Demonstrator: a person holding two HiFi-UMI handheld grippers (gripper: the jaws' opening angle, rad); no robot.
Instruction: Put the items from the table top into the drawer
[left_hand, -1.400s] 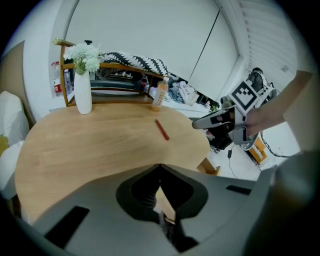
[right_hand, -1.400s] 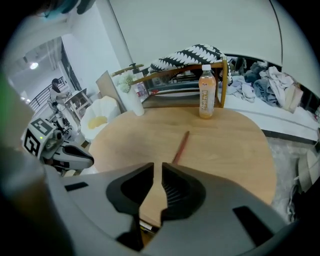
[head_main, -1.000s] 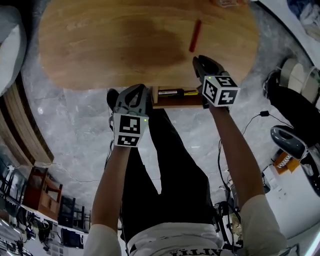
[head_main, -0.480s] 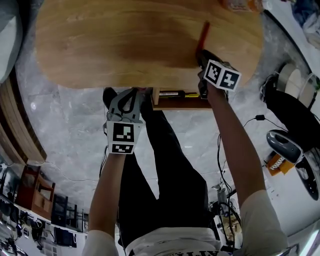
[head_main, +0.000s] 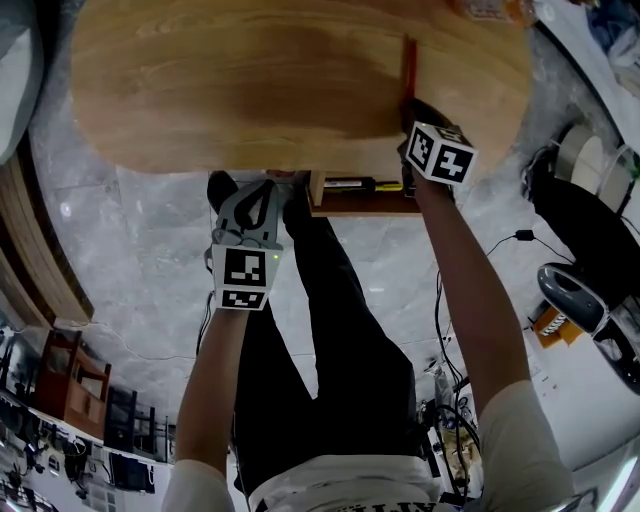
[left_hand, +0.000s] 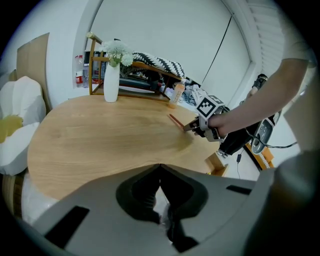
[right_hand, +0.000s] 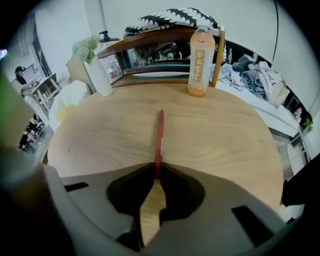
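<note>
A red pen lies on the wooden table top, pointing away from me. Its near end sits between the tips of my right gripper, which is shut on it while the pen rests on the wood. In the head view the right gripper is at the pen, just above the open drawer, which holds a yellow and black item. My left gripper hangs shut and empty below the table's near edge, left of the drawer. In the left gripper view its jaws are pressed together.
An orange drink bottle stands at the table's far side before a wooden rack. A white vase with flowers is at the far left. A white cushioned seat sits beside the table. My legs stand under the drawer.
The right gripper has moved from beside the drawer front onto the table and down onto the near end of the red pen. The left gripper has drifted slightly left and stays shut.
</note>
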